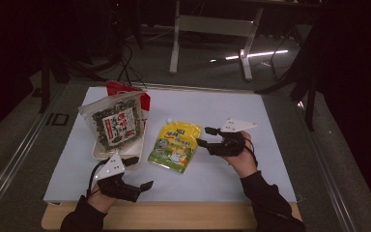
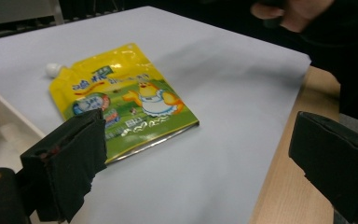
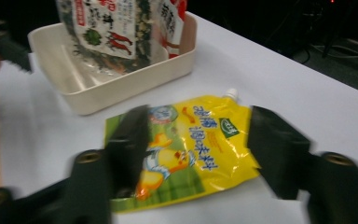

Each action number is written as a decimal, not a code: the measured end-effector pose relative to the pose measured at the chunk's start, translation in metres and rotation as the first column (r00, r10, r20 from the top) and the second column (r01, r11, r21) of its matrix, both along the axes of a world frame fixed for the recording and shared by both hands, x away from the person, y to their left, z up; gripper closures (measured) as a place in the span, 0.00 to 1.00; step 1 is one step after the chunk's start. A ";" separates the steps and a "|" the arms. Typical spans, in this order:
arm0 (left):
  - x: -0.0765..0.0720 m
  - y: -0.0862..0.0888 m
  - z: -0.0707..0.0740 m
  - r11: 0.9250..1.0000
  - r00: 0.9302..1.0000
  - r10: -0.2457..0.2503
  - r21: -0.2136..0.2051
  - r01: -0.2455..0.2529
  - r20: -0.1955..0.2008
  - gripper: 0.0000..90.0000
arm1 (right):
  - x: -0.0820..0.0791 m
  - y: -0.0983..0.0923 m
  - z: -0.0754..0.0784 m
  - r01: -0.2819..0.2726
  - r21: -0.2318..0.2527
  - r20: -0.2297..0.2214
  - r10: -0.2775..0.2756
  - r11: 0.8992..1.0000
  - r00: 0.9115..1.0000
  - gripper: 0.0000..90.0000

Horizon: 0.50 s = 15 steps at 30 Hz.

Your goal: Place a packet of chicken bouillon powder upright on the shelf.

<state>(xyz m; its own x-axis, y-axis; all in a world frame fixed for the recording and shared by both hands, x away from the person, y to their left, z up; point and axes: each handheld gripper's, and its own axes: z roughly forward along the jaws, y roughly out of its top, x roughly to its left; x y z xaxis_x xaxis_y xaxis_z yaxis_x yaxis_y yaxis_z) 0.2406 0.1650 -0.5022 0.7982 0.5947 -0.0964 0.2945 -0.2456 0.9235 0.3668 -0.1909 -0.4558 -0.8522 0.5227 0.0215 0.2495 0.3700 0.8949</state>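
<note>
Pouch (image 1: 175,143), yellow and green with a white spout, lay flat on the white sheet (image 1: 251,116) in the high view, just right of the cream tray (image 1: 98,152) that held a seaweed packet (image 1: 116,123) leaning upright with a red packet (image 1: 125,91) behind it. Your right gripper (image 1: 204,137) pointed at the pouch's right edge, jaws apart, nothing between them. Your left gripper (image 1: 140,173) sat near the sheet's front edge, below the tray, jaws spread and empty.

Left gripper view: your jaws stood wide; the pouch (image 2: 121,100) lay beyond the left one, untouched, and the wooden table edge (image 2: 298,186) showed to the right.

Right gripper view: blurred. Your jaws framed the pouch (image 3: 191,140) from either side, with a gap at each; you pinched nothing. The tray (image 3: 121,88) sat behind it.
</note>
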 end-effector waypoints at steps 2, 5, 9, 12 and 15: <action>0.000 -0.002 -0.001 1.000 1.000 -0.003 0.010 0.003 -0.003 0.06 | 0.008 0.006 -0.003 0.012 -0.009 -0.004 -0.012 1.000 1.000 0.51; -0.001 -0.004 -0.003 1.000 1.000 -0.008 0.014 0.008 -0.002 0.06 | 0.021 0.015 -0.009 0.028 -0.011 -0.018 -0.028 1.000 0.999 0.61; -0.002 -0.006 -0.004 1.000 1.000 -0.012 0.007 0.012 0.001 0.05 | 0.039 0.027 -0.017 0.042 -0.024 -0.037 -0.043 0.999 0.998 0.79; -0.002 -0.006 -0.004 1.000 1.000 -0.018 0.011 0.018 0.002 0.05 | 0.050 0.036 -0.021 0.045 -0.021 -0.056 -0.046 0.999 0.997 0.82; -0.002 -0.007 -0.005 1.000 1.000 -0.017 0.011 0.017 0.004 0.05 | 0.059 0.045 -0.024 0.047 -0.018 -0.070 -0.048 0.999 0.996 0.84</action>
